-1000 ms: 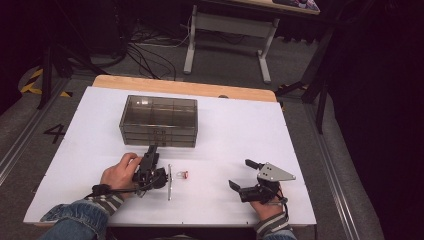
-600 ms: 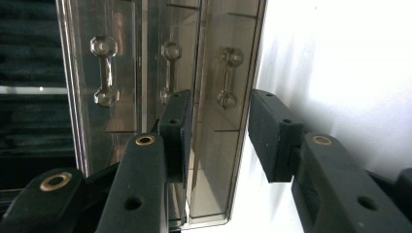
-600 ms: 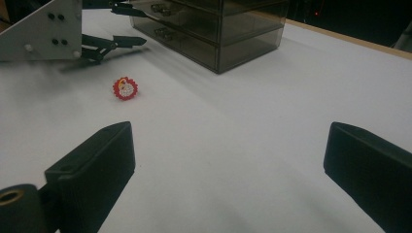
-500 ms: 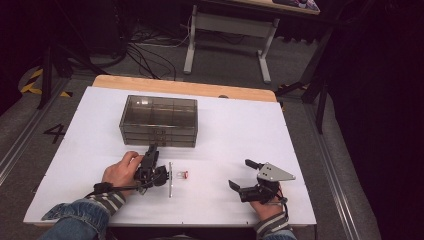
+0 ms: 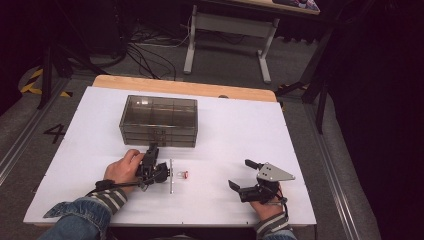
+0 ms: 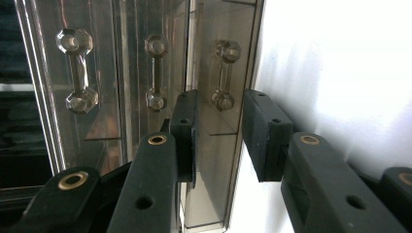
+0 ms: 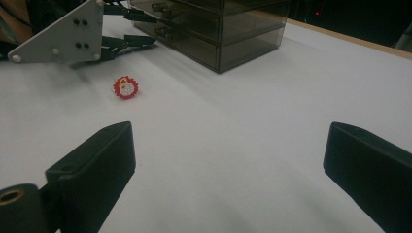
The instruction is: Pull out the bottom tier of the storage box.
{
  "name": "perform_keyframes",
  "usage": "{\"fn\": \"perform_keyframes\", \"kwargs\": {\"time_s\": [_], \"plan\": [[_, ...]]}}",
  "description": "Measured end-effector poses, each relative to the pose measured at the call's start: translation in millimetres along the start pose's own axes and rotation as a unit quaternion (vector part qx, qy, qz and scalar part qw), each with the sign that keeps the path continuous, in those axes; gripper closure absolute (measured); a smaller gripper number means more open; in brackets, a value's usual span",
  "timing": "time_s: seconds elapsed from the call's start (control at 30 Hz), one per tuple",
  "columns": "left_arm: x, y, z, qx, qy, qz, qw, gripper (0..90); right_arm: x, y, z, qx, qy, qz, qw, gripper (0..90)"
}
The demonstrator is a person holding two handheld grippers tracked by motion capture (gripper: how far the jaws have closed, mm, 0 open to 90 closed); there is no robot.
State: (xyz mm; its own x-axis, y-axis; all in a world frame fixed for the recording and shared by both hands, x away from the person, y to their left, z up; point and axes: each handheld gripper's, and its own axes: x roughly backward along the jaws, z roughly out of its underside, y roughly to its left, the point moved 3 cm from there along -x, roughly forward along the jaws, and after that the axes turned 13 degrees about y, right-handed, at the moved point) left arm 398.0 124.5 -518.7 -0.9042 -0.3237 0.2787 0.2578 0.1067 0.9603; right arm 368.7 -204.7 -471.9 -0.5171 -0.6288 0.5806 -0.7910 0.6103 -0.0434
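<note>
1. A smoked-plastic drawer box (image 5: 158, 121) is seen standing toward the far left of the white table (image 5: 240, 125), with 3 stacked drawers whose clear knobbed handles face the person.
2. The left gripper (image 5: 152, 152) is held on its side at the front of the box, its tips at the lowest drawer.
3. In the left gripper view, the lowest drawer's handle (image 6: 223, 75) is framed just beyond the gap between the 2 black jaws, with the handles of the 2 other drawers in a row beside it.
4. The left jaws have just been closing, yet a gap is kept between them; the handle is not pressed by either pad, and nothing is gripped.
5. A thin metal rod (image 5: 171, 176) is seen lying on the table just beside the left hand (image 5: 122, 167).
6. A small red ring-shaped trinket (image 5: 185, 175) with a white centre is seen lying on the table just past the rod, between the 2 hands and well clear of the box.
7. The right gripper (image 5: 239, 174) is held low at the near right of the table, its grey 3-cornered plate on top.
8. In the right gripper view, the right jaws are shown spread wide over bare table, with nothing between them; the trinket (image 7: 126, 87) is seen ahead and to the left.
</note>
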Motion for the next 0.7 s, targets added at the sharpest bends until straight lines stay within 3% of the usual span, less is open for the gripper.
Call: {"fn": "perform_keyframes", "kwargs": {"time_s": [0.7], "plan": [[-8.9,-0.5,-1.6,0.001,0.002,-0.006,1.0,74.3,-0.2,0.1,-0.1,0.0,-0.001,-0.003,1.0,5.2]]}}
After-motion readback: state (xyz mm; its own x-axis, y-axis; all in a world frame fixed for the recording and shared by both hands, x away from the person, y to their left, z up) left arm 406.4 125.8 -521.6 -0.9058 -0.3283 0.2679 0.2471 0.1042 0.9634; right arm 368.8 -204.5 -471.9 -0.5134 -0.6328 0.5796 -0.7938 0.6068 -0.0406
